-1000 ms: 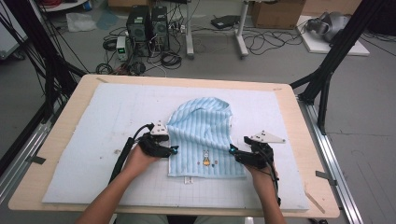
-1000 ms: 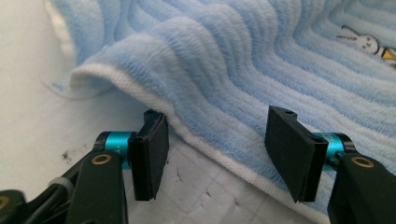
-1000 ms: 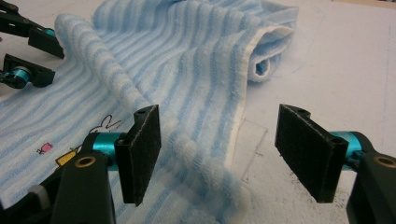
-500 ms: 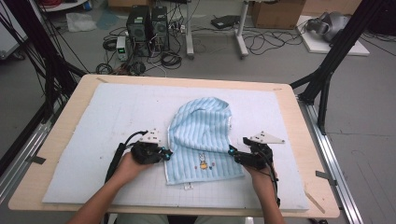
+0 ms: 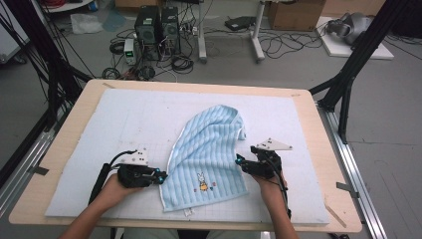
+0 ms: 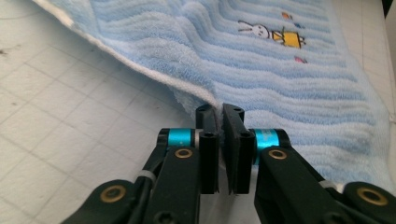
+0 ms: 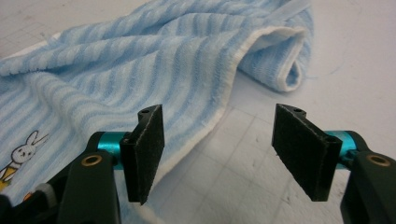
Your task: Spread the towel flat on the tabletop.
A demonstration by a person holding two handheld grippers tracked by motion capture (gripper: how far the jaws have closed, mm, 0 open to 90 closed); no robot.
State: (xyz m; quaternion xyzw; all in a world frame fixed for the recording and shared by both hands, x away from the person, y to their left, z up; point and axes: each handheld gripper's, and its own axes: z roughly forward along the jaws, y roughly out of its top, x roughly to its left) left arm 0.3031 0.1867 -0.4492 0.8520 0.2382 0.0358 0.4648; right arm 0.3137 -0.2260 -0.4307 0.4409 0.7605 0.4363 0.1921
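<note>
A light blue striped towel [image 5: 209,149] with a small rabbit print lies rumpled on the white gridded mat [image 5: 124,124]; its far end is folded over. My left gripper [image 5: 161,178] lies low at the towel's near left edge. In the left gripper view its jaws [image 6: 219,109] stand almost together with the white hem of the towel [image 6: 280,79] nipped between the tips; they have just been opening a little. My right gripper [image 5: 239,162] is at the towel's right edge, open. In the right gripper view its pads [image 7: 219,140] stand wide over bare mat, with the towel [image 7: 140,60] beside the left pad.
The mat covers most of a wooden table [image 5: 79,114]. Black frame posts [image 5: 348,79] stand at both sides. Behind the table, computer cases [image 5: 157,25], cables and boxes sit on the floor.
My left hand slid left and toward me, taking the towel's left edge along and stretching the near end wider. The right gripper stayed at the right edge.
</note>
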